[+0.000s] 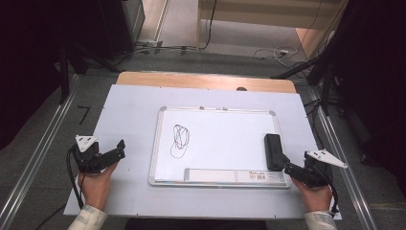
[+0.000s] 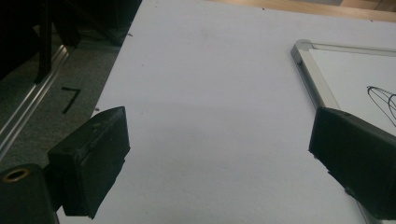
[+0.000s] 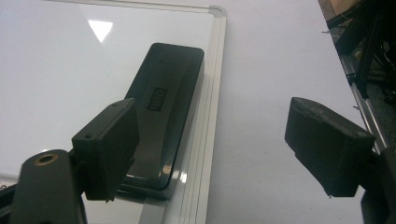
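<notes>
high view: one whiteboard [image 1: 218, 143] lying flat on tabletop [image 1: 129, 120], one scribble [image 1: 180, 140] on it, one black eraser [image 1: 274, 151] sitting at board's right edge, handy for wiping. right gripper [image 1: 289, 168] nosing toward eraser, left gripper [image 1: 118, 148] waiting apart at left.

left gripper view: jaws spreading wide over bare tabletop, pinching nothing; board corner at right.

right gripper view: jaws spread, eraser [image 3: 166, 107] lying ahead by left jaw, not pinched.
</notes>
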Demonstrator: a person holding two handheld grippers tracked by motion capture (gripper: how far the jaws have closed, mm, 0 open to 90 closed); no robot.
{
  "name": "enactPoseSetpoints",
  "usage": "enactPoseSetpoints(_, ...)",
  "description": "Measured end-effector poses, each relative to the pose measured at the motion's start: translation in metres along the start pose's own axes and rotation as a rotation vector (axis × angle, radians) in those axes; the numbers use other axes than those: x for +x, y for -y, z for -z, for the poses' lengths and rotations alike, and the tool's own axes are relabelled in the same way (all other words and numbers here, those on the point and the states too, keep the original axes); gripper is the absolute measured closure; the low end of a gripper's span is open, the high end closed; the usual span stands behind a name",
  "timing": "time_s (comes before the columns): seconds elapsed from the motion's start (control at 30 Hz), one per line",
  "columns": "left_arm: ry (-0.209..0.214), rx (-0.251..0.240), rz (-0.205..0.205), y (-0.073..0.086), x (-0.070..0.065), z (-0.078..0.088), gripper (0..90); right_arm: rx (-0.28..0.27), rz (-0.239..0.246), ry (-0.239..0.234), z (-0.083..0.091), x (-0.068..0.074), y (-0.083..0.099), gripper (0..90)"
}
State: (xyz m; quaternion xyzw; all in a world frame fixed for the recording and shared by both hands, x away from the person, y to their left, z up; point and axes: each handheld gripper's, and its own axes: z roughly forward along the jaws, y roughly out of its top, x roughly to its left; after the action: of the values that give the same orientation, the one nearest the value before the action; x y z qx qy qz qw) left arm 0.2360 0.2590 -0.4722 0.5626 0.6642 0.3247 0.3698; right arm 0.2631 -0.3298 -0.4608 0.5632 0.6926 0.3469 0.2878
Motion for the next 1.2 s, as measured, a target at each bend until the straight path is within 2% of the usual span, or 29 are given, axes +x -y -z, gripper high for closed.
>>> enactPoseSetpoints(0.17, -0.001, -0.007, 0.005, 0.0, 0.0, 0.001, 5.5, 0.0, 0.002, -0.004, -0.001, 0.001, 0.0, 16.3)
enactPoseSetpoints(0.47, 0.002, -0.002, -0.012, 0.0, -0.003, 0.001, 5.5, 0.001, 0.005, -0.006, -0.002, 0.004, -0.001, 16.3)
enactPoseSetpoints(0.93, 0.002, 0.002, -0.015, 0.001, -0.004, 0.0, 5.5, 0.007, 0.013, -0.025, -0.011, 0.017, -0.008, 16.2)
enactPoseSetpoints(1.2, 0.006, 0.007, -0.011, 0.001, -0.004, -0.001, 5.5, 0.009, 0.006, -0.023, -0.016, 0.017, -0.011, 16.1)
